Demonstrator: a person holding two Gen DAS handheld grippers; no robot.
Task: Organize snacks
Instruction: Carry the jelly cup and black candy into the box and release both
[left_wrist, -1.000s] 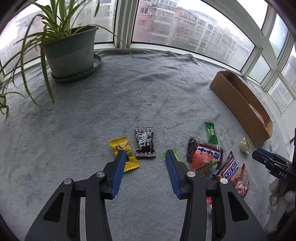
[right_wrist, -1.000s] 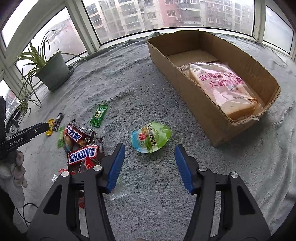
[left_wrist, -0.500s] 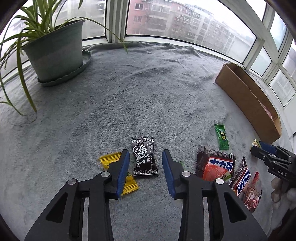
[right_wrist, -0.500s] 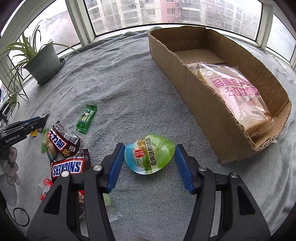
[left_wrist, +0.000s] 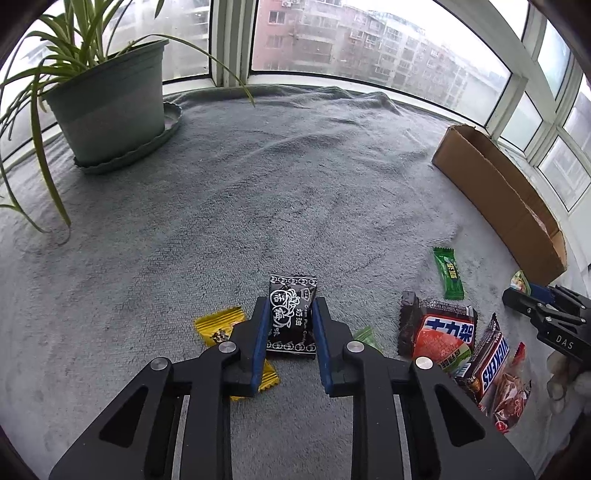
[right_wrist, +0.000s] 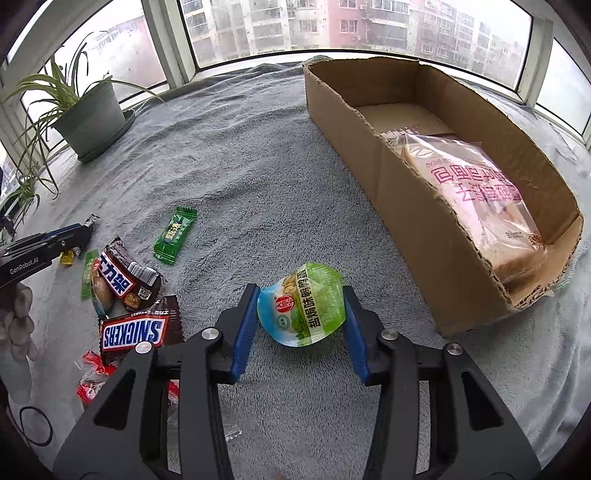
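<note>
A black candy packet (left_wrist: 291, 317) lies on the grey blanket, and my left gripper (left_wrist: 291, 302) is shut on it, both blue pads against its sides. A yellow candy (left_wrist: 219, 326) lies partly under the left finger. In the right wrist view a round green snack pack (right_wrist: 303, 306) sits between the pads of my right gripper (right_wrist: 300, 291). Its jaws are closing and both pads touch the pack's edges. The cardboard box (right_wrist: 406, 206) stands to the right, holding a bagged bread loaf (right_wrist: 476, 188).
A pile of snacks lies between the grippers: a Snickers bar (right_wrist: 133, 330), a red-and-blue wrapped bar (right_wrist: 118, 282), a green bar (right_wrist: 175, 234) and a small red packet (right_wrist: 92, 373). A potted plant (left_wrist: 110, 107) stands at the far left by the windows.
The left gripper moved forward over the black candy packet and shut on it. The right gripper moved up to the green snack pack and narrowed its jaws onto the pack's edges.
</note>
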